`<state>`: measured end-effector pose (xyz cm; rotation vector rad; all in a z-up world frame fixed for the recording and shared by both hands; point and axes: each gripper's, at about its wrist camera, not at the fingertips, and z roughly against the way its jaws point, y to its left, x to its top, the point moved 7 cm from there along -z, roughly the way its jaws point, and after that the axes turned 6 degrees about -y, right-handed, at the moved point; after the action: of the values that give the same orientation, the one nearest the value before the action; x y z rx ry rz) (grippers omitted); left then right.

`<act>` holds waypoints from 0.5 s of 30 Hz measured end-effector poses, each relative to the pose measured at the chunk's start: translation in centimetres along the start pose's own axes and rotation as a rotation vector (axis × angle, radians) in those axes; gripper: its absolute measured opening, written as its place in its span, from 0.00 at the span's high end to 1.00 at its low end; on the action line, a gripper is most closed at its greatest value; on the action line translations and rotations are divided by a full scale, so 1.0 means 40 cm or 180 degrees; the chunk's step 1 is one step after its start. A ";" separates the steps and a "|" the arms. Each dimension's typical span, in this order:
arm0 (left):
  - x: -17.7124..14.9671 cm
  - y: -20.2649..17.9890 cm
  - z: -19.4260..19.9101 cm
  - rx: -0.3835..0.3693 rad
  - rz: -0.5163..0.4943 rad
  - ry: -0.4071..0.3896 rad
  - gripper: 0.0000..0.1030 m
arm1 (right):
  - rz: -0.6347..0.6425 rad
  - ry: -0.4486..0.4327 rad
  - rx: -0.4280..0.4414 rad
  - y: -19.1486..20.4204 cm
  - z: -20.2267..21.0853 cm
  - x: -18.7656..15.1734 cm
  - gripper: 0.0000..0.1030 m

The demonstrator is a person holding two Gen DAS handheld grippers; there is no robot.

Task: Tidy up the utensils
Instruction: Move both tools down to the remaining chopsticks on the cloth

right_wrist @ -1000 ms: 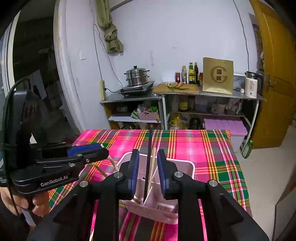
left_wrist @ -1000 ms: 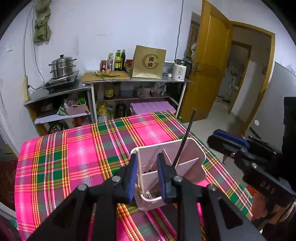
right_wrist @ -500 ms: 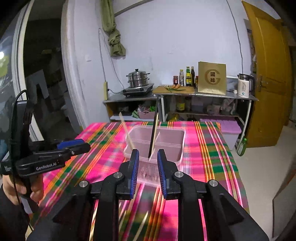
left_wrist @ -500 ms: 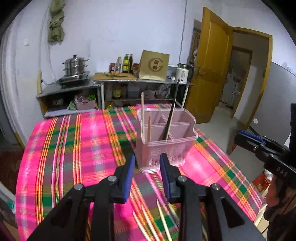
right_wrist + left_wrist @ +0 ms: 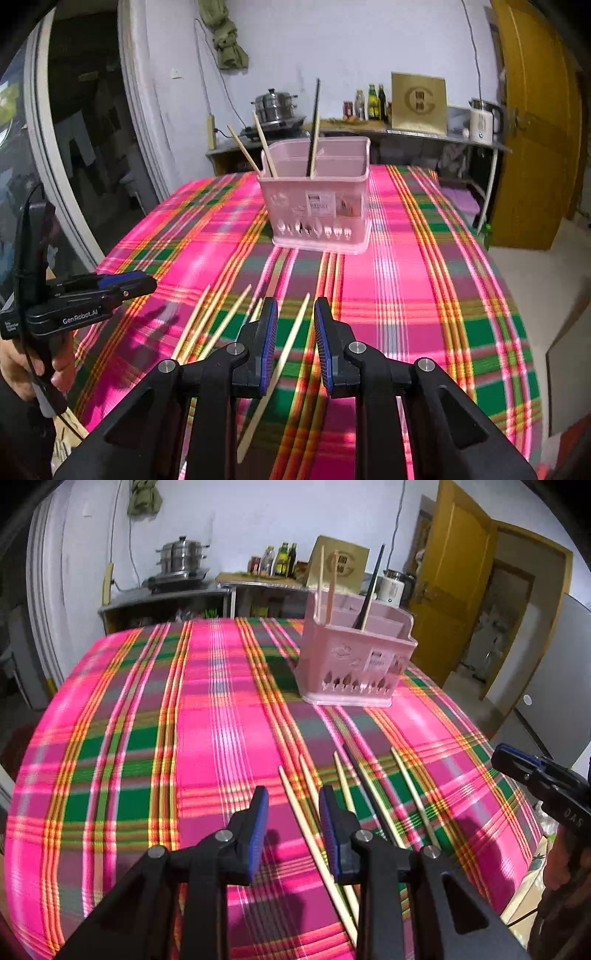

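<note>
A pink utensil holder (image 5: pixel 354 664) stands on the plaid tablecloth (image 5: pixel 166 720) and holds wooden chopsticks and one black chopstick; it also shows in the right wrist view (image 5: pixel 319 206). Several loose wooden chopsticks (image 5: pixel 314 830) and a black chopstick (image 5: pixel 364 782) lie on the cloth near the front. My left gripper (image 5: pixel 293 821) is open and empty, low over the loose chopsticks. My right gripper (image 5: pixel 294 338) is open and empty above a wooden chopstick (image 5: pixel 284 354). More loose chopsticks (image 5: pixel 218 325) lie to its left.
Shelves with a steamer pot (image 5: pixel 274 107), bottles, a gold box (image 5: pixel 419 103) and a kettle stand behind the table. A yellow door (image 5: pixel 452 572) is at the right. The table's right edge drops to the floor.
Both grippers have drawn back and down from over the holder to the table's near side. The loose chopsticks on the cloth have come into view below them.
</note>
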<state>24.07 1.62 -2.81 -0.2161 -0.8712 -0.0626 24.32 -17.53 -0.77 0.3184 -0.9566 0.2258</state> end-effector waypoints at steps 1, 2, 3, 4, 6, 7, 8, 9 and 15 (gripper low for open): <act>-0.009 0.000 -0.006 -0.0003 0.0008 0.0030 0.71 | -0.0023 0.0026 0.0003 0.000 -0.004 -0.012 0.80; -0.014 0.000 -0.012 -0.0007 0.0014 0.0056 0.71 | -0.0041 0.0050 0.0006 -0.003 -0.010 -0.017 0.80; -0.018 -0.001 -0.020 -0.0014 0.0016 0.0081 0.71 | -0.0050 0.0072 0.0003 -0.006 -0.018 -0.021 0.80; -0.024 -0.001 -0.028 -0.0015 0.0021 0.0106 0.71 | -0.0054 0.0101 -0.0007 -0.008 -0.028 -0.026 0.80; -0.029 0.000 -0.045 0.0002 0.0037 0.0161 0.71 | -0.0069 0.0147 -0.0007 -0.009 -0.042 -0.032 0.80; -0.031 0.000 -0.054 0.0001 0.0046 0.0191 0.71 | -0.0076 0.0172 -0.0008 -0.008 -0.049 -0.036 0.80; -0.033 0.000 -0.064 -0.0007 0.0057 0.0220 0.71 | -0.0076 0.0189 -0.0013 -0.007 -0.055 -0.040 0.80; -0.034 0.000 -0.073 -0.0010 0.0068 0.0241 0.71 | -0.0067 0.0218 -0.0022 -0.006 -0.065 -0.042 0.80; -0.041 0.016 -0.120 0.0076 0.0126 0.0370 0.71 | -0.0081 0.0335 -0.0042 0.002 -0.112 -0.054 0.80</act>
<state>26.70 1.17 -7.16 -0.2052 -0.7513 -0.0275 26.49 -15.91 -4.95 0.3035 -0.8493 0.2110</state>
